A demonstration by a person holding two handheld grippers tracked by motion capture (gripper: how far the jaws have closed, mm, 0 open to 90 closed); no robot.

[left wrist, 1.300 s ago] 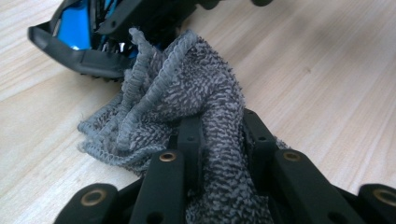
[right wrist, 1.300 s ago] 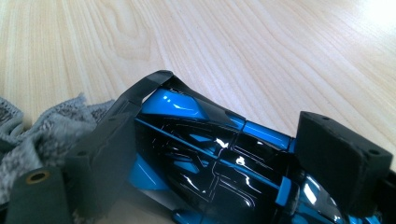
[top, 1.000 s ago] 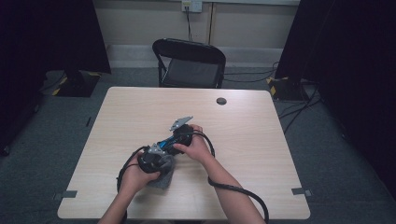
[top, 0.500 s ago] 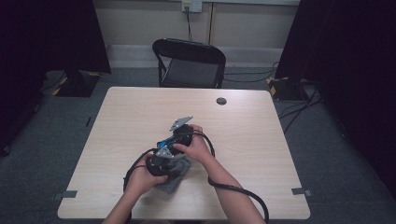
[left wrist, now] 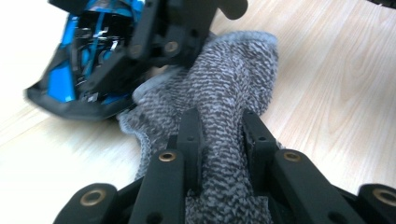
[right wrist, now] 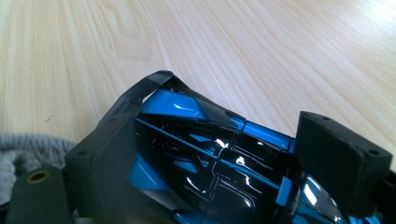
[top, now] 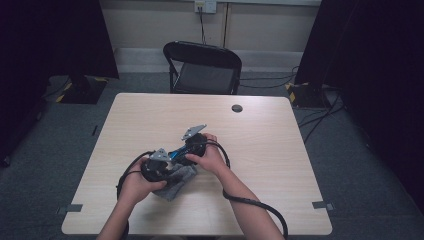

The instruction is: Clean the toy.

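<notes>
— Grey knitted sock, where does it lie?

— On the pale wooden table, near the person's edge and well short of the black folding chair behind the table; one part is bunched up between the black jaws of the left gripper, which are pressed together on the knit; the rest spreads on the wood below.

— And the right gripper?

— Its jaws pinch a glossy blue-and-black shoe-like object from both sides; I cannot name that item more exactly; it sits just beside the sock, touching its far end, on the side nearer the chair.

— Anything else on the table?

— A small dark round disc near the edge closest to the chair, well apart from both hands; a black cable trails off the person's side.
</notes>
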